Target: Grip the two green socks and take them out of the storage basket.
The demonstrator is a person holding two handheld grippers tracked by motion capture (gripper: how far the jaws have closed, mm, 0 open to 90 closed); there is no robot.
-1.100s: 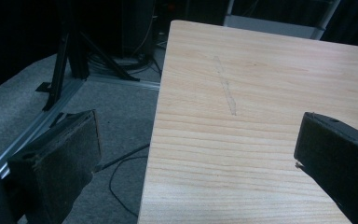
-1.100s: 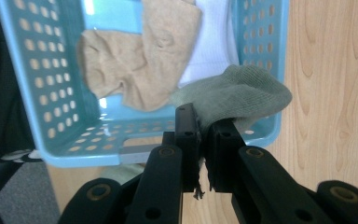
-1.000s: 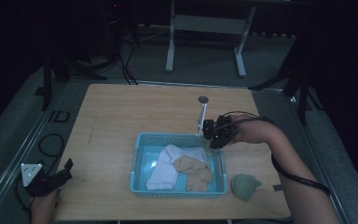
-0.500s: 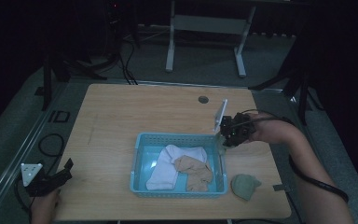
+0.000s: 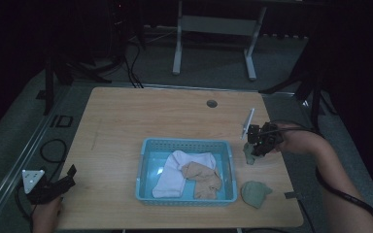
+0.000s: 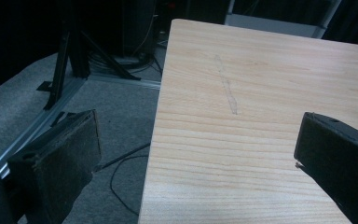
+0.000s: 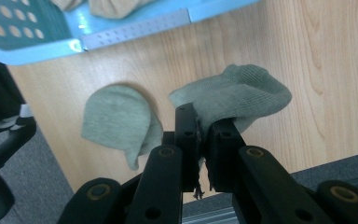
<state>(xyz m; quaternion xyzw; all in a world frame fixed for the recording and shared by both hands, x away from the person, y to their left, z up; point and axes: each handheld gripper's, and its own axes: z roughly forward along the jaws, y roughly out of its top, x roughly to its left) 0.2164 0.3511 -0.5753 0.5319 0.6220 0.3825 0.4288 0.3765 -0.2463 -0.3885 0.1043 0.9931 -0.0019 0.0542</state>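
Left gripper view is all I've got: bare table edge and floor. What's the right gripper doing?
Observer: The right gripper is shut on a green sock, held above the table.
Operator: Any other socks out there?
Observer: A second green sock lies on the table by the blue basket.
Operator: Anything in the basket?
Observer: A white sock and a tan sock lie inside.

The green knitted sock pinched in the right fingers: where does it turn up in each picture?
High view: the green knitted sock hangs at the right gripper, right of the light blue plastic basket.
Right gripper view: centre, clamped.
Left gripper view: not in it.
Shared landmark: that basket, upper left in the right gripper view.
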